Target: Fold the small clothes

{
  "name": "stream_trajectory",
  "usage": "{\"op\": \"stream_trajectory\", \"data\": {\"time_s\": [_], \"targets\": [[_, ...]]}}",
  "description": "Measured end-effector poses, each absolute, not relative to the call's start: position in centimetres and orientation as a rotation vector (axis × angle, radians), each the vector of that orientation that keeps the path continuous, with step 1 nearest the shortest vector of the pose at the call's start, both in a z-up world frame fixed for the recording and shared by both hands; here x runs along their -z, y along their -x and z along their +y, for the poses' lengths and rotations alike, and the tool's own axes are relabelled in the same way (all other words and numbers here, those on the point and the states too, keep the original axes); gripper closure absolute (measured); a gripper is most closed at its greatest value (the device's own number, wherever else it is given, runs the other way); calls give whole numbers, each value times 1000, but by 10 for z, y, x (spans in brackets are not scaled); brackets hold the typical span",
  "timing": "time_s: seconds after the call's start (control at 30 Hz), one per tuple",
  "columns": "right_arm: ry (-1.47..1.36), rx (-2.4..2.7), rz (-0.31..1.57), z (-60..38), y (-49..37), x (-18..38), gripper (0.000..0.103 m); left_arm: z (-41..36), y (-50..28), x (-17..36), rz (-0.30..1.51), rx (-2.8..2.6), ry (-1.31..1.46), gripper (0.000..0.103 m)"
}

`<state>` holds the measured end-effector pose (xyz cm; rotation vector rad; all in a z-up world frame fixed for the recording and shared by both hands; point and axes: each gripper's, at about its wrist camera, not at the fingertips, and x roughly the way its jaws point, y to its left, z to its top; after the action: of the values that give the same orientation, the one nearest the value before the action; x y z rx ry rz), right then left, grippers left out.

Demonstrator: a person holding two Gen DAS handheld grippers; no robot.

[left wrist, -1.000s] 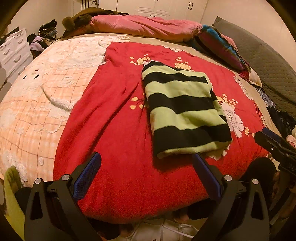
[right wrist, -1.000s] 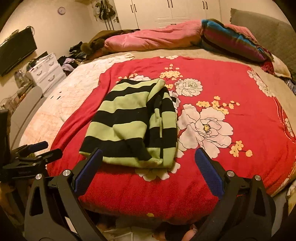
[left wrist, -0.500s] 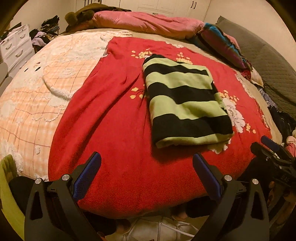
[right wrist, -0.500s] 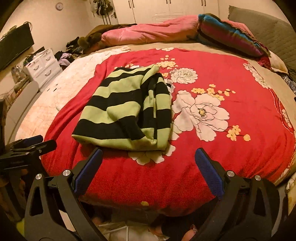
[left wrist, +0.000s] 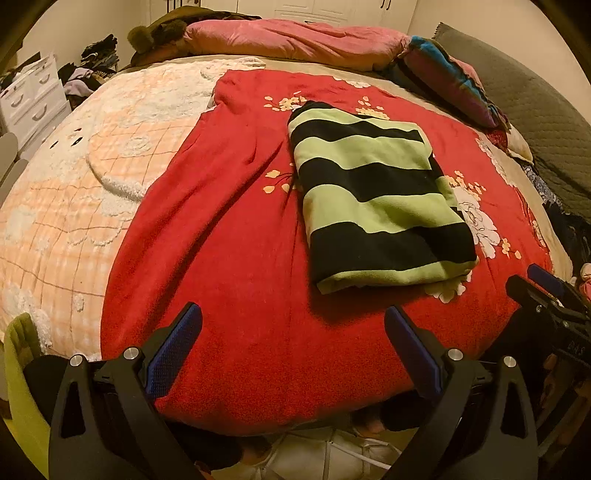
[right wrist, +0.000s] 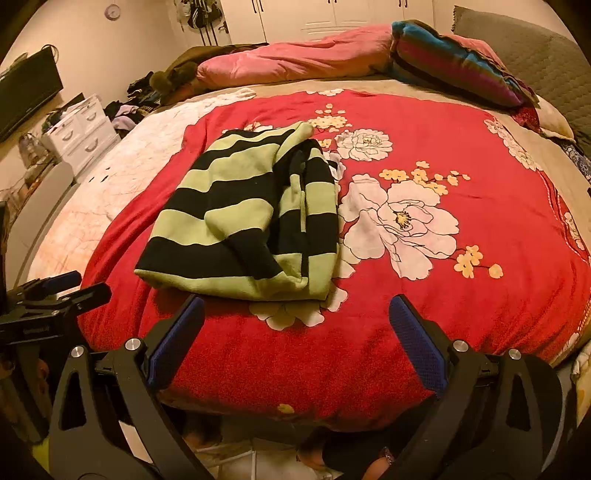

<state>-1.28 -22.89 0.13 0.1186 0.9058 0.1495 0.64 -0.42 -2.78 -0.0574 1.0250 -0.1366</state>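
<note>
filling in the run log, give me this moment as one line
stage: fold looks done | striped garment folded, lying on red blanket | left gripper open, empty | right gripper open, empty | both short of garment

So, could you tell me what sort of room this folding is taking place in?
Most likely a home bedroom: a large bed with a red floral blanket, pillows along its far side, a white drawer unit and wardrobe doors behind.
</note>
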Motion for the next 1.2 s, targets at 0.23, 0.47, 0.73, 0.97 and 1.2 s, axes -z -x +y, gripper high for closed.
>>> {"op": "stream_trajectory", "data": {"time_s": [0.23, 0.47, 0.73, 0.97, 1.2], "targets": [[-115, -152, 919, -228, 13, 1, 9, -5, -6, 27, 1029, 120, 42, 4], [-112, -151, 921, -227, 13, 2, 9, -4, -7, 28, 1036, 105, 39, 4], [-114, -150, 921, -227, 13, 1, 9, -3, -6, 28, 1035, 105, 38, 4], [-111, -148, 920, -228, 13, 1, 9, -4, -6, 27, 1032, 102, 38, 4], [-113, -149, 920, -228, 12, 1, 9, -4, -7, 26, 1032, 102, 37, 4]]}}
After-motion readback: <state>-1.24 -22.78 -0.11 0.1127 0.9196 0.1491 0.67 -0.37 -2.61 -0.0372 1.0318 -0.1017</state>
